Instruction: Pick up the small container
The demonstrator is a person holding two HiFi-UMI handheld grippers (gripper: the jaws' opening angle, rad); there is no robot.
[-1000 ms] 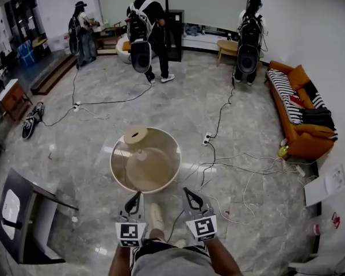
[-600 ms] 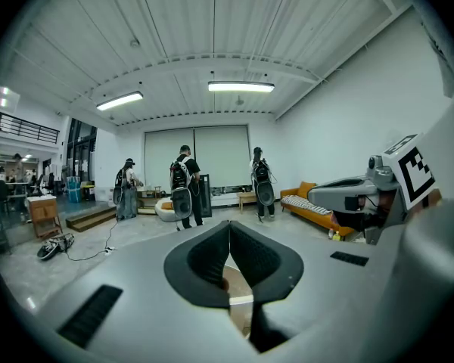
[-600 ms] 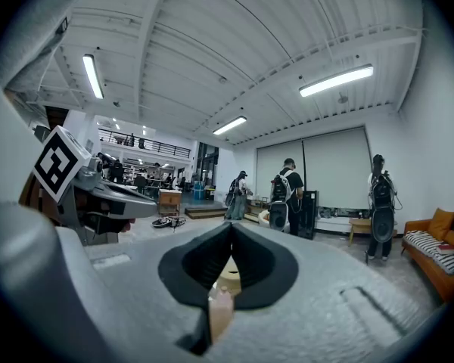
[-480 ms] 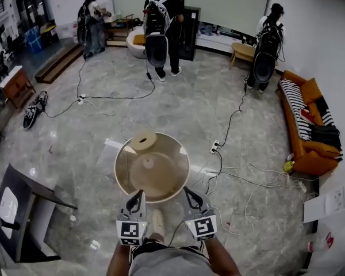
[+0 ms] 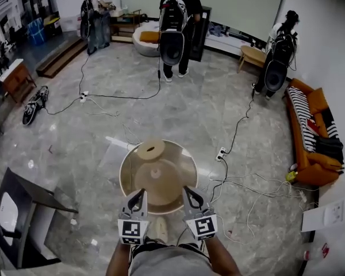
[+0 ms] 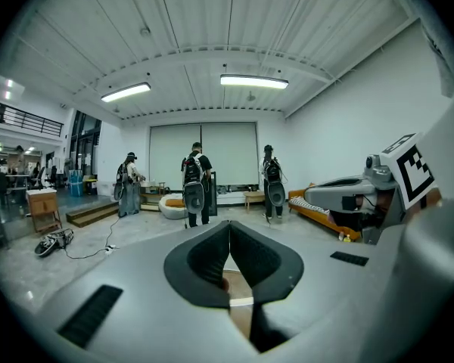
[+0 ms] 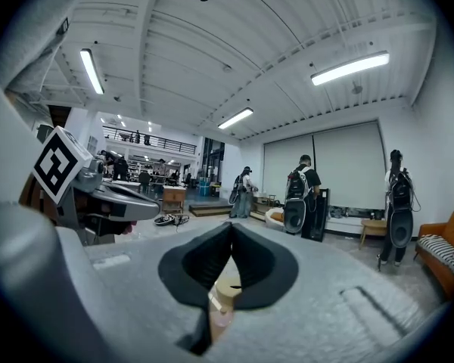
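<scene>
Left claw (image 5: 138,194) closed, empty; right claw (image 5: 186,191) closed, empty. Both hover over near edge of round counter (image 5: 179,177). Small container (image 5: 150,149), seemingly tan disc-shaped tub, on counter's far edge, well apart.

round tan table (image 5: 175,186) stands on the grey marble floor (image 5: 103,125) right in front of me. on its top: 1 flat round tan piece w/ a hole (image 5: 150,149) at the far edge, and 1 small container (image 5: 155,173) near the middle, apart from it. on the floor: power strip (image 5: 222,153) just right of the table, loose cables (image 5: 259,181) beyond it, shoes (image 5: 33,105) far left, orange sofa (image 5: 310,171) along the right wall.
</scene>
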